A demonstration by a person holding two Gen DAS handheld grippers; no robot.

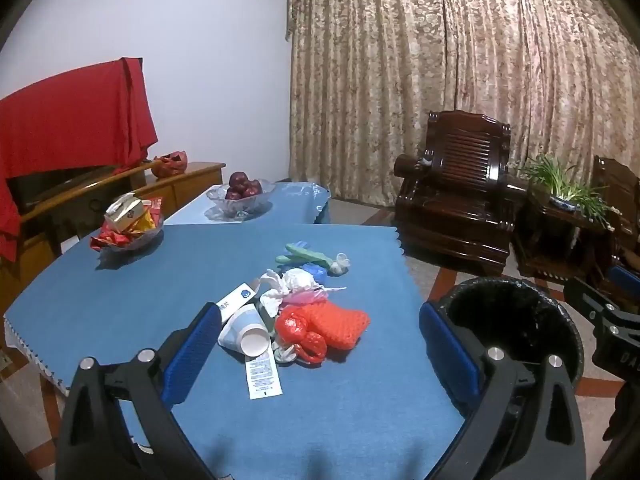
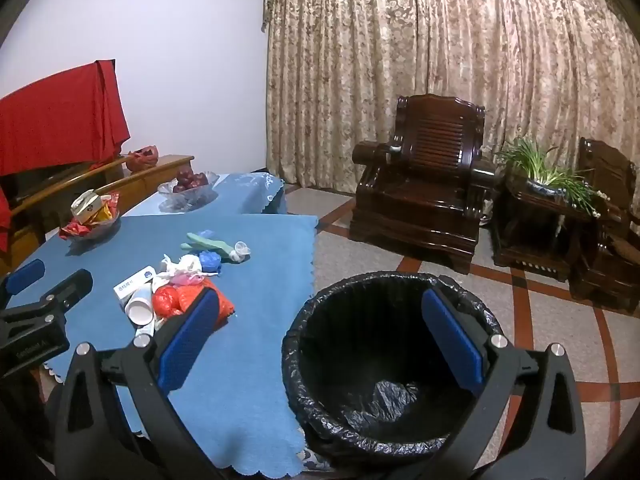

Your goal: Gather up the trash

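A pile of trash lies on the blue tablecloth (image 1: 120,300): a red net bag (image 1: 332,326), a paper cup (image 1: 246,332), a white box (image 1: 236,300), crumpled tissues (image 1: 296,280), a white paper strip (image 1: 262,376) and green sticks (image 1: 308,256). My left gripper (image 1: 320,352) is open and empty, above the table just in front of the pile. My right gripper (image 2: 320,344) is open and empty, above the rim of a bin lined with a black bag (image 2: 384,368), to the right of the table. The pile also shows in the right wrist view (image 2: 176,288).
A glass bowl of snacks (image 1: 128,224) and a glass bowl of red fruit (image 1: 242,196) stand at the table's far side. A wooden cabinet with red cloth (image 1: 76,120) is at the left. Dark wooden armchairs (image 2: 420,196) and a potted plant (image 2: 548,176) stand before curtains.
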